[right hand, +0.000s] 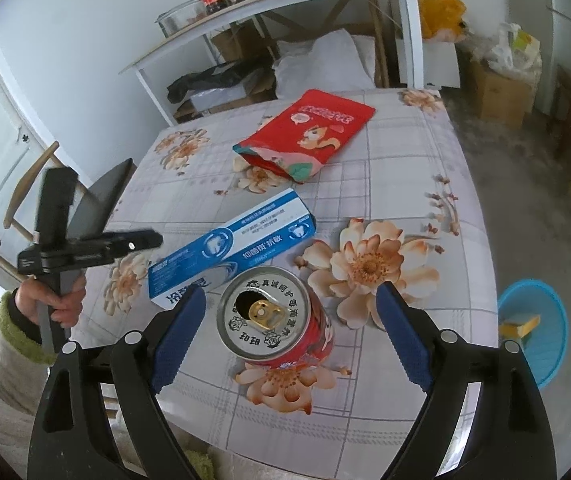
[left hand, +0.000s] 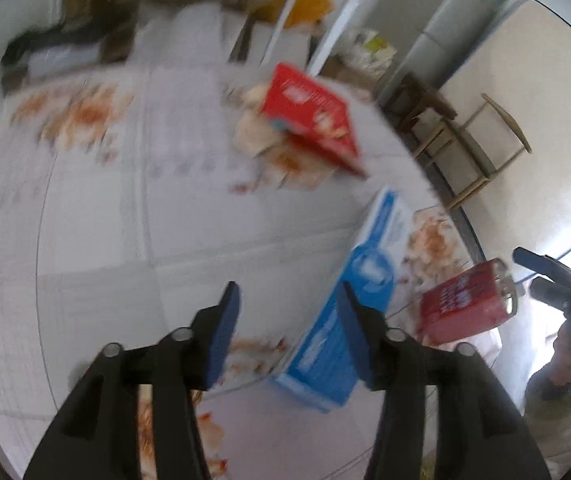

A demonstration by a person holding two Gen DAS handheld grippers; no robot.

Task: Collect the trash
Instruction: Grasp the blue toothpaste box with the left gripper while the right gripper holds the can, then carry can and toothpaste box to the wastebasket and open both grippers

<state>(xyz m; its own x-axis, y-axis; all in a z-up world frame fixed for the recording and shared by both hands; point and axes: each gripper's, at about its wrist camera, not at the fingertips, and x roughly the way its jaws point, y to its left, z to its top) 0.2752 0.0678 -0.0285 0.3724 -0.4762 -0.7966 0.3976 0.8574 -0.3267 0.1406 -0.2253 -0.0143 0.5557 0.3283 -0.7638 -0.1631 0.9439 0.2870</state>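
Right hand-held gripper (right hand: 291,314) is spread wide, holding nothing. The can (right hand: 279,322) stands upright on the tabletop (right hand: 405,168) between its two blue fingers (right hand: 179,330), not touching either; it sits nearer the left finger. Can top is opened, tab bent back, red body below.

Just behind the can, to its left, lies the blue box (right hand: 231,246), flat, long side running diagonally. One end reaches down beside the right gripper's left fingertip. Farther back on the tabletop lies the red pouch (right hand: 305,136), flat, open end toward the camera, well apart from the can.

Off the tabletop on the right, a blue basket (right hand: 541,344) sits on the floor with something yellow inside.

Left hand-held gripper (left hand: 289,306) is open too, jaws moderately wide, empty. The left wrist view is motion-blurred. Its right finger overlaps the near end of the blue box (left hand: 349,308) in the view; contact can't be told. The can (left hand: 465,300) is to the right of that finger, near the tabletop edge, beyond the box. The red pouch (left hand: 313,116) is far ahead, well apart from the left gripper.

From the right wrist view the left gripper (right hand: 85,240) hangs at the tabletop's left edge, held in a hand (right hand: 59,300), left of the box.
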